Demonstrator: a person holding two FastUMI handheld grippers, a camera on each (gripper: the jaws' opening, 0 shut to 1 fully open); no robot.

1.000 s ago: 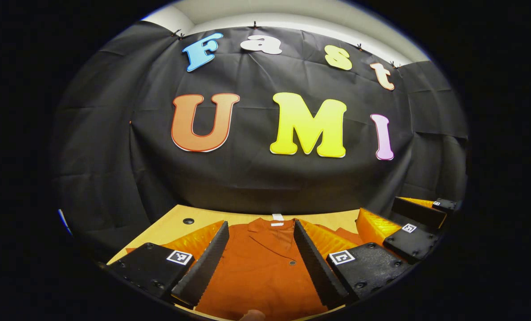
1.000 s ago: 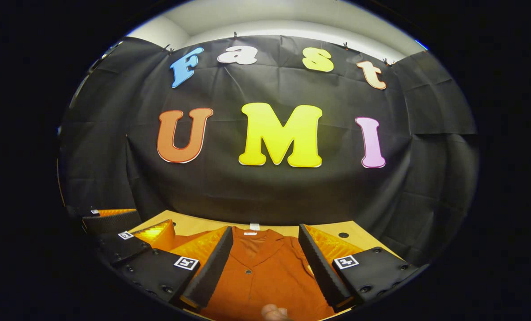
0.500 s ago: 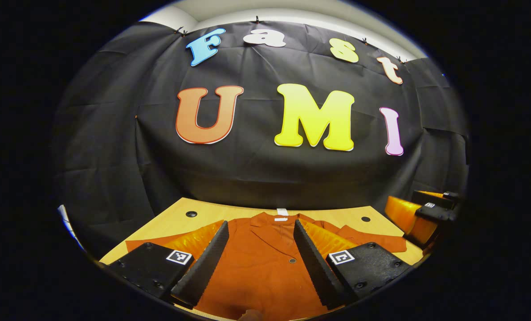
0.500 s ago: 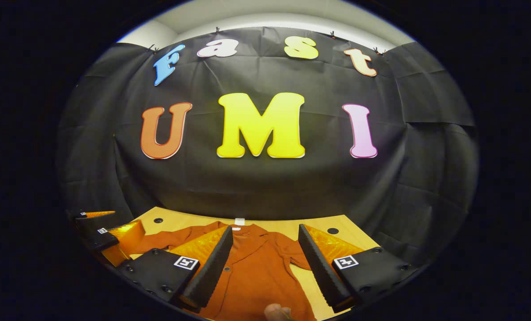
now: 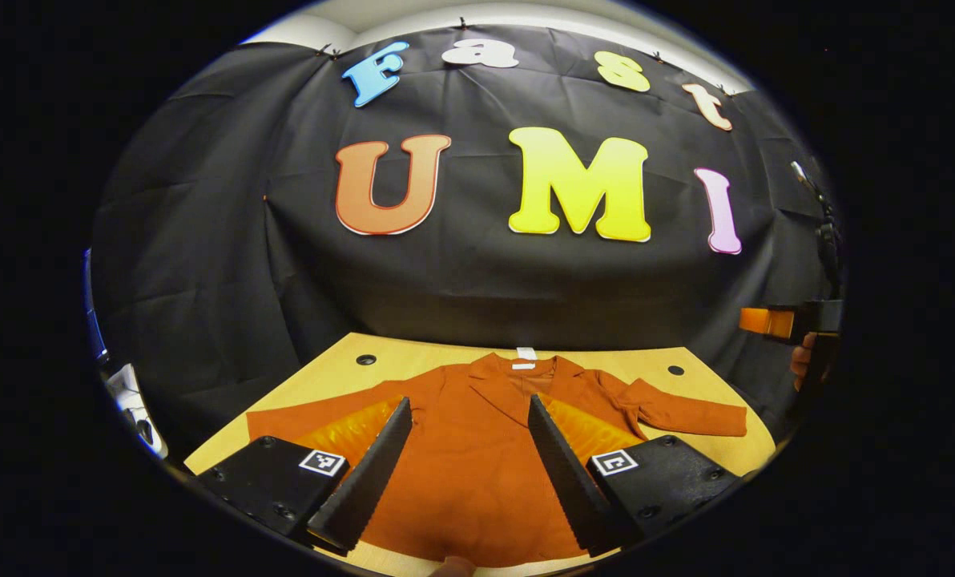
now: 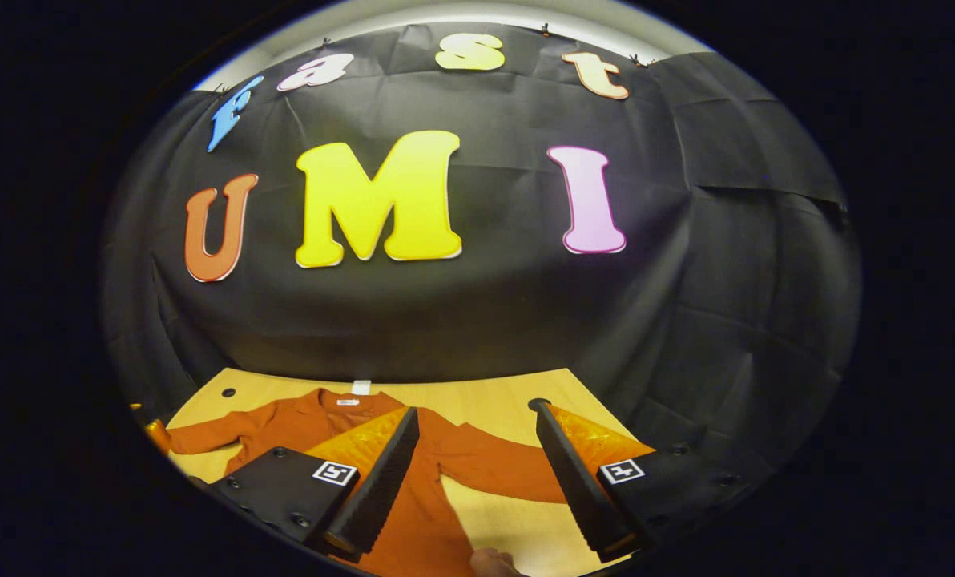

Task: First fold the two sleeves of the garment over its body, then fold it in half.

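A rust-orange button-up garment (image 5: 477,473) lies flat and face up on the wooden table (image 5: 341,373), collar and white label (image 5: 525,358) toward the wall. One sleeve (image 5: 309,417) is spread out to the left, the other sleeve (image 5: 686,417) to the right. My left gripper (image 5: 469,403) hovers open over the garment's body, nothing between its fingers. My right gripper (image 6: 475,411) is open above the garment's (image 6: 309,425) right sleeve (image 6: 493,473), which runs across the gap. That gripper (image 5: 794,319) and the hand holding it (image 5: 802,361) show at the far right of the left gripper view.
The table has round holes near its back corners (image 5: 365,360) (image 5: 674,370) (image 6: 535,403). The black cloth wall stands right behind the table. A white object (image 5: 129,393) sits off the table's left side. Bare wood (image 6: 509,529) lies in front of the right sleeve.
Both grippers have risen and drawn back, so more of the garment shows. The right gripper has swung off to the right, from over the body to over the right sleeve.
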